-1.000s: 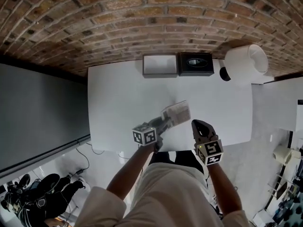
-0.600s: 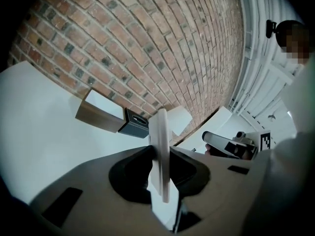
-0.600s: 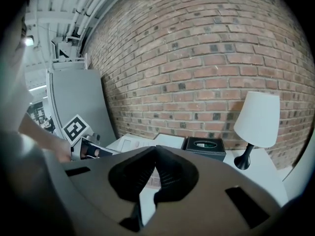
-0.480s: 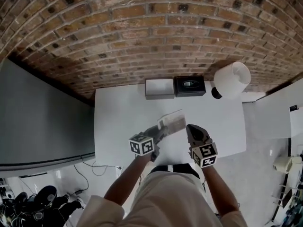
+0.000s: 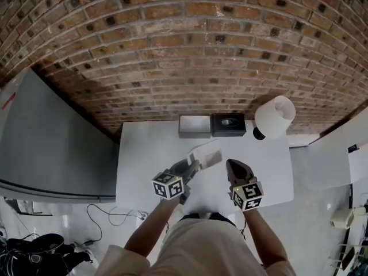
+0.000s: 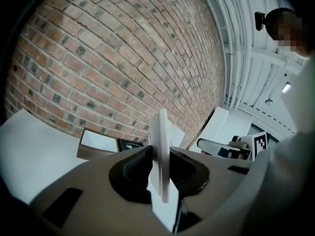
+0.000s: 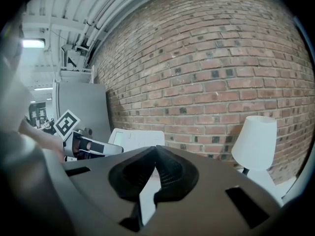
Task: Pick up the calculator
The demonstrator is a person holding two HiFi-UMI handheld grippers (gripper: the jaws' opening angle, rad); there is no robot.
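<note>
left gripper (image 5: 193, 165) has its jaws clamped on the calculator (image 6: 159, 136), a thin white slab gripped at its near end and standing edge-on between the pads. it is held in the air over the white table (image 5: 144, 154), facing the brick wall (image 5: 172, 50). right gripper (image 7: 156, 154) has its jaws pressed together, holding nothing, beside the calculator and not touching it.

Dressed in a loose cream shirt (image 5: 207, 249) with wide short sleeves, arms bare beyond them. Ahead of the shirt, fitted with a left gripper (image 5: 194, 165) and a right gripper (image 5: 229, 163), both of dark grey moulded plastic with rounded shells and black ribbed pads (image 7: 170, 171). Nearer the shirt, capped by a left cube (image 5: 167, 186) and a right cube (image 5: 248, 195), white with black square markers.
</note>
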